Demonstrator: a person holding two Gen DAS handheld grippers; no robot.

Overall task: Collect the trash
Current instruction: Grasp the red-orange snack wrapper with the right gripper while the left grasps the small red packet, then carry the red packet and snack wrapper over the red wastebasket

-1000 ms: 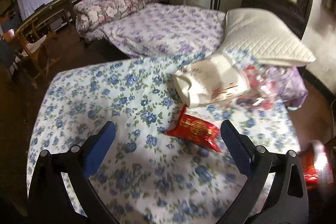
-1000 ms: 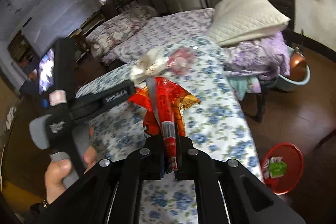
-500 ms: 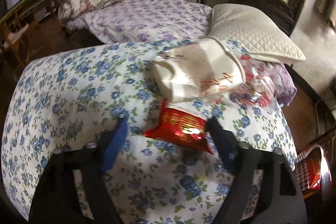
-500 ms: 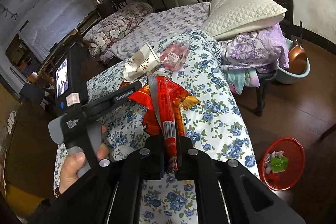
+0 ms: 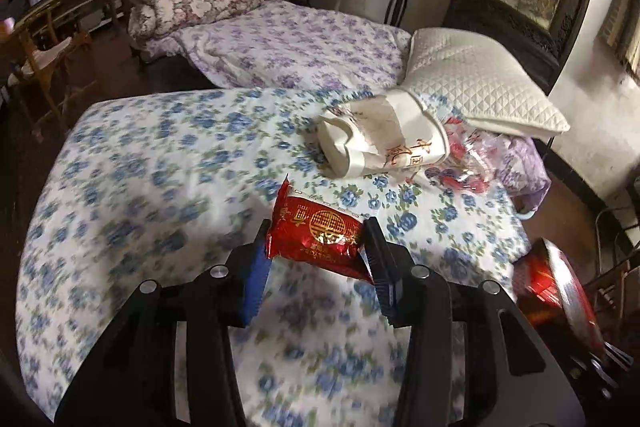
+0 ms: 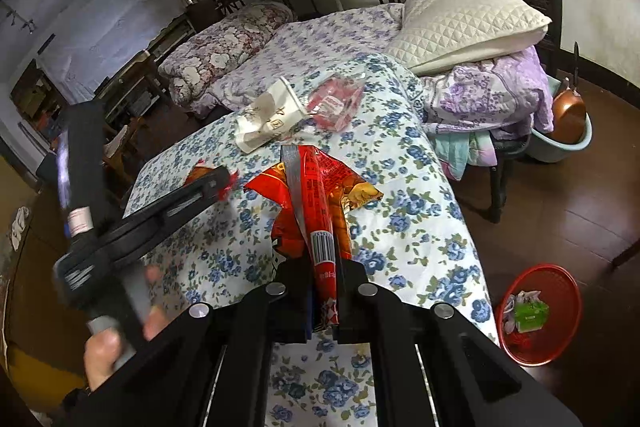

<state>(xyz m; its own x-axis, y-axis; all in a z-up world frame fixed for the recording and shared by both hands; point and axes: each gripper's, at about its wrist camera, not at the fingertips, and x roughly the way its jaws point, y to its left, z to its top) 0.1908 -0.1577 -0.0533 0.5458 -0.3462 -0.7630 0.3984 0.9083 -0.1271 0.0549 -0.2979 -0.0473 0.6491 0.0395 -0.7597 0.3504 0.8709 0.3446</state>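
A red packet (image 5: 316, 235) is pinched between the closing jaws of the left gripper (image 5: 316, 247), lifted just above the floral bedsheet (image 5: 160, 167). The right gripper (image 6: 322, 291) is clamped fully on a crumpled red snack bag (image 6: 316, 195), held over the same bedsheet. A white paper bag (image 5: 384, 139) and clear wrapper (image 6: 336, 103) lie farther up the bedsheet. A red bin (image 6: 560, 347) sits on the floor beside it.

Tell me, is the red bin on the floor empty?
No, the red bin already holds crumpled paper and a green wrapper.
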